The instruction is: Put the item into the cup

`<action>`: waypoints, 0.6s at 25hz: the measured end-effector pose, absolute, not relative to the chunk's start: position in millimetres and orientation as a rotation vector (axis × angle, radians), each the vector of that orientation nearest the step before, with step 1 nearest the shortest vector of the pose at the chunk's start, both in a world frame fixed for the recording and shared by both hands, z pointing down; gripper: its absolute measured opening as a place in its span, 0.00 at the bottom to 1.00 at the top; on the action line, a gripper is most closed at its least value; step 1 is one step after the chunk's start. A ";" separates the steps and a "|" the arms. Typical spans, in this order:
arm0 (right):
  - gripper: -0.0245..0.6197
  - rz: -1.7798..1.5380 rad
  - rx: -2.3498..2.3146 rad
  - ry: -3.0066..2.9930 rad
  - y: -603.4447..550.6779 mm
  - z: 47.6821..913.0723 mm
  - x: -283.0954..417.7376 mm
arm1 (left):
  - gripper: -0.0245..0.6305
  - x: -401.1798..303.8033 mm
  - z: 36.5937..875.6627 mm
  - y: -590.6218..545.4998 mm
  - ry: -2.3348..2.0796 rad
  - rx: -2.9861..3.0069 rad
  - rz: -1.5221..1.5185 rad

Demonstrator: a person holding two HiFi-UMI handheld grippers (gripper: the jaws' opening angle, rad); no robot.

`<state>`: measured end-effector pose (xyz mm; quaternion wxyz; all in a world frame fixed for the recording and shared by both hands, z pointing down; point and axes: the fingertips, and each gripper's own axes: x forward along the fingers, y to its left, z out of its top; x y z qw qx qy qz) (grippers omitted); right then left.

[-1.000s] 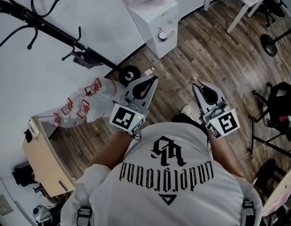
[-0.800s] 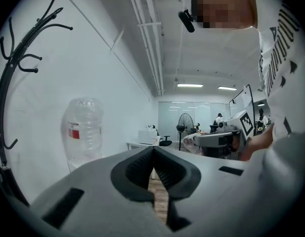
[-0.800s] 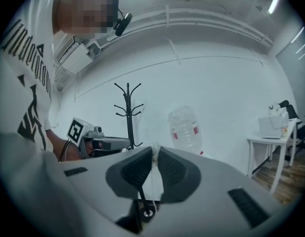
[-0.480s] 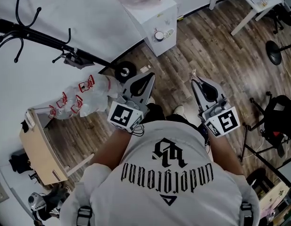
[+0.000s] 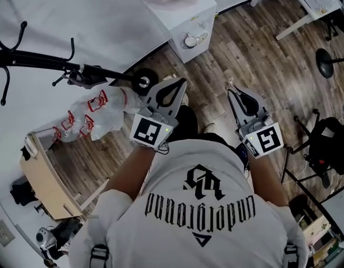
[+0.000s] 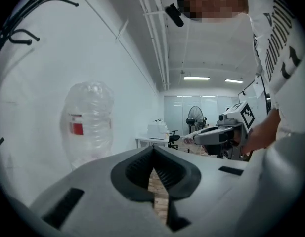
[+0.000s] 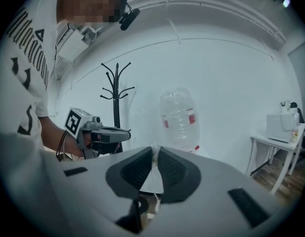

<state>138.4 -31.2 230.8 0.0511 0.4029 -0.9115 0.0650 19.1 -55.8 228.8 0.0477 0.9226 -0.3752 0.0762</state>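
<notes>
The right gripper point(image 7: 153, 151) is clamped, its ribbed dark pads point(image 7: 137, 169) pinching a small, thin white item point(image 7: 152, 174) at the tips. The left gripper point(image 6: 153, 152) is closed on nothing. Open wood-plank floor point(image 5: 244, 60) lies ahead, a clear crinkled water bottle point(image 7: 179, 117) beyond; the item's lower end is hidden.

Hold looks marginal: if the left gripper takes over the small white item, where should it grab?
Probably the end of the small white item that pokes out ahead of the right gripper, its free part. Come from the left, opening the left gripper first; it is shut.
</notes>
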 end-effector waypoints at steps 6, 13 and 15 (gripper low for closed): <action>0.10 0.262 1.195 -2.694 -106.8 296.8 115.5 | 0.05 -9.7 295.6 -126.2 -1.114 2.734 0.291; 0.10 0.348 1.133 -2.605 -189.9 422.8 85.0 | 0.05 -29.9 392.8 -186.8 -1.060 2.704 0.350; 0.10 0.379 1.117 -2.578 -208.5 461.1 79.4 | 0.05 -31.0 421.5 -199.9 -1.052 2.676 0.348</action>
